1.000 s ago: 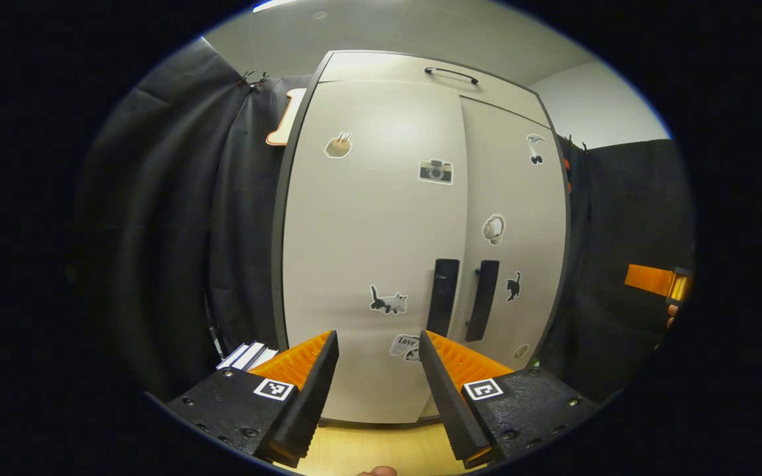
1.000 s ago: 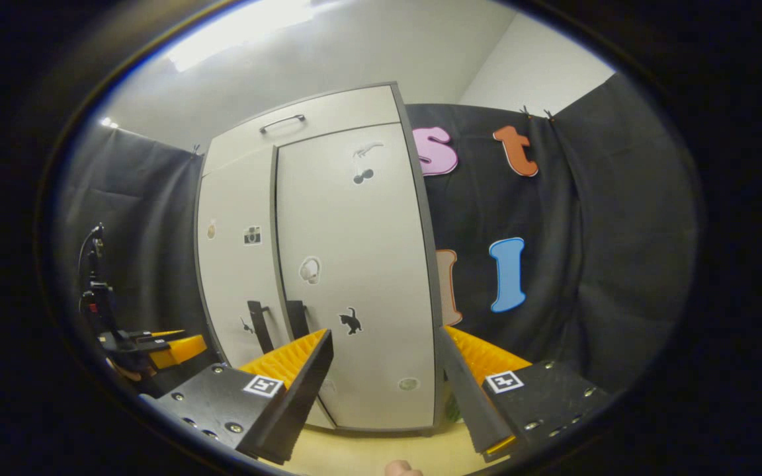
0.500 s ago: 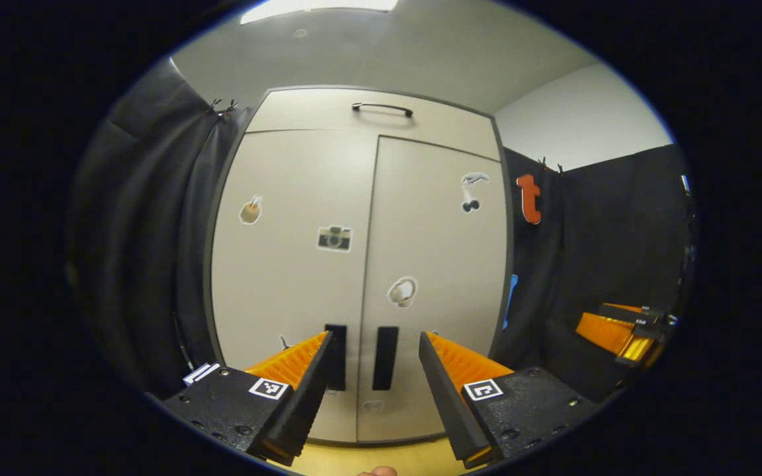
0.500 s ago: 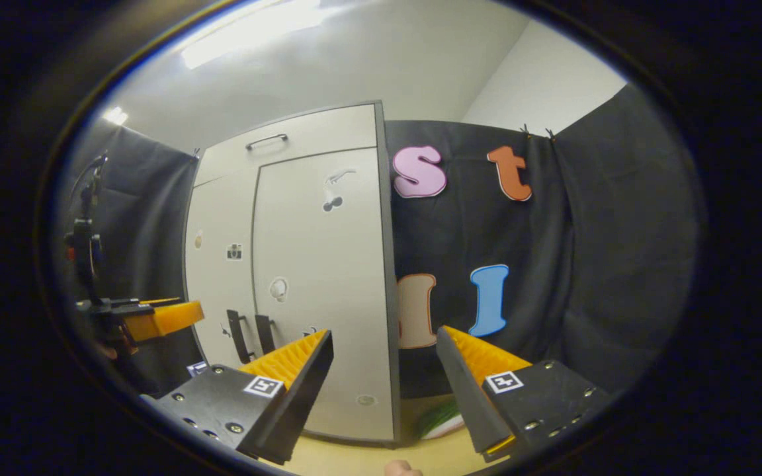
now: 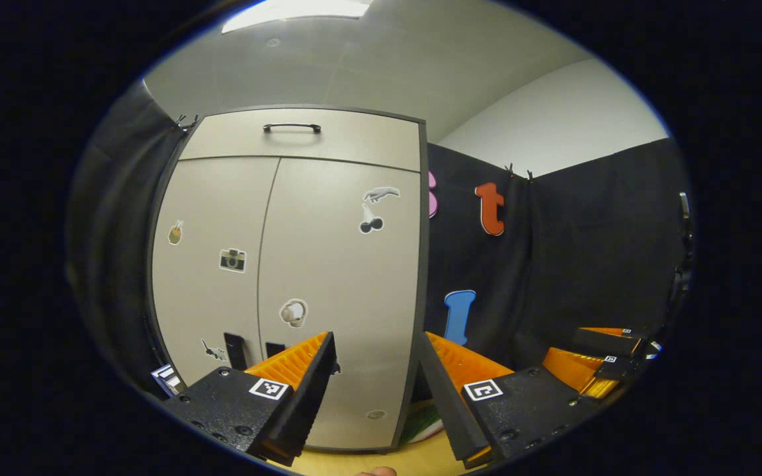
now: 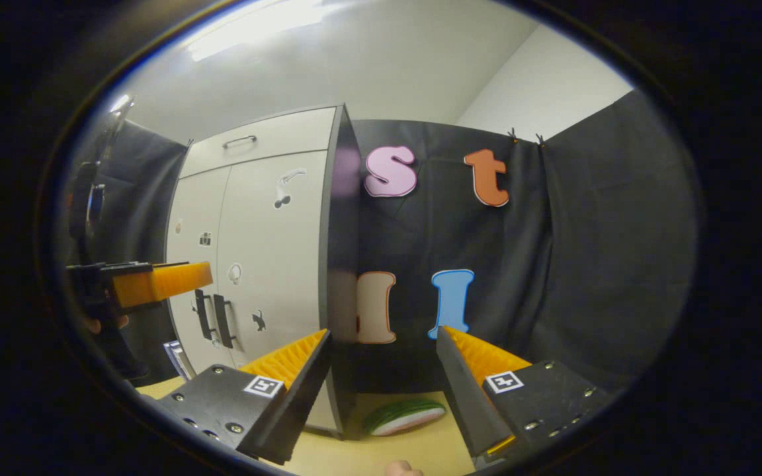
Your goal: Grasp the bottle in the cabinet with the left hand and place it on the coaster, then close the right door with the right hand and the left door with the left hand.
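Note:
The pale cabinet (image 5: 328, 264) stands with both doors flat and closed, stickers on them. Its two dark handles (image 5: 235, 350) sit side by side low down, left of my fingers. In the left gripper view, my left gripper (image 5: 376, 338) is open and holds nothing, facing the cabinet's right edge from a distance. In the right gripper view, my right gripper (image 6: 384, 332) is also open and holds nothing, aimed at the cabinet's (image 6: 268, 251) right side panel and the cloth wall. The left gripper (image 6: 182, 277) shows far left there, in front of the handles (image 6: 212, 320). The right gripper (image 5: 566, 345) sits at the far right of the left gripper view.
A flat green and white thing (image 6: 404, 416) lies on the wooden table (image 6: 387, 453) just right of the cabinet, also low between the fingers as a green and white thing (image 5: 424, 423). A striped white object (image 6: 179, 357) leans at the cabinet's left foot.
Both views have swung right and pulled back from the doors, so the cabinet has slid left in each. The green and white thing has come into sight. Both grippers stayed open.

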The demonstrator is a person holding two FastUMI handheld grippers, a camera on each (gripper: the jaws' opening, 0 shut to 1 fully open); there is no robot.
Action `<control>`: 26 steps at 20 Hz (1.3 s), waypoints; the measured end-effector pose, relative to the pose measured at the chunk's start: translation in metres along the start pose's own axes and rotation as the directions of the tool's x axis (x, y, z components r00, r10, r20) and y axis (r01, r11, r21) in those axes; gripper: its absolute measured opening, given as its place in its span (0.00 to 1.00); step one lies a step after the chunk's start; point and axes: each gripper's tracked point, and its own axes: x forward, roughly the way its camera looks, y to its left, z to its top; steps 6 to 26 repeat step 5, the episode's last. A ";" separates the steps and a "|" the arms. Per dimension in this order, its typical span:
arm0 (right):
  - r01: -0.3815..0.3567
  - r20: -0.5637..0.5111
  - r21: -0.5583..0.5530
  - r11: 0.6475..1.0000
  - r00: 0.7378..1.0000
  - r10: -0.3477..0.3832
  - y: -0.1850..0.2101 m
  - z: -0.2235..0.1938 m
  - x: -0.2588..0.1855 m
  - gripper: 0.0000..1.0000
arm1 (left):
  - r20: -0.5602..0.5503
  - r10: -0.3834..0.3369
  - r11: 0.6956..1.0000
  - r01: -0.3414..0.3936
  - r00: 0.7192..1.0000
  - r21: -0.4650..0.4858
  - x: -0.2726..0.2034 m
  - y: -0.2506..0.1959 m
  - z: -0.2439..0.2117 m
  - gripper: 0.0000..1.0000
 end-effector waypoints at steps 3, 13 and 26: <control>0.004 0.005 -0.007 1.000 1.000 -0.004 -0.021 -0.001 0.002 0.92 | -0.009 -0.015 1.000 0.015 1.000 0.009 0.007 -0.027 -0.007 0.81; 0.001 0.007 -0.009 1.000 1.000 -0.001 -0.030 -0.003 0.003 0.95 | -0.014 -0.020 1.000 0.020 1.000 0.017 0.012 -0.040 -0.013 0.81; 0.001 0.007 -0.009 1.000 1.000 -0.001 -0.030 -0.003 0.003 0.95 | -0.014 -0.020 1.000 0.020 1.000 0.017 0.012 -0.040 -0.013 0.81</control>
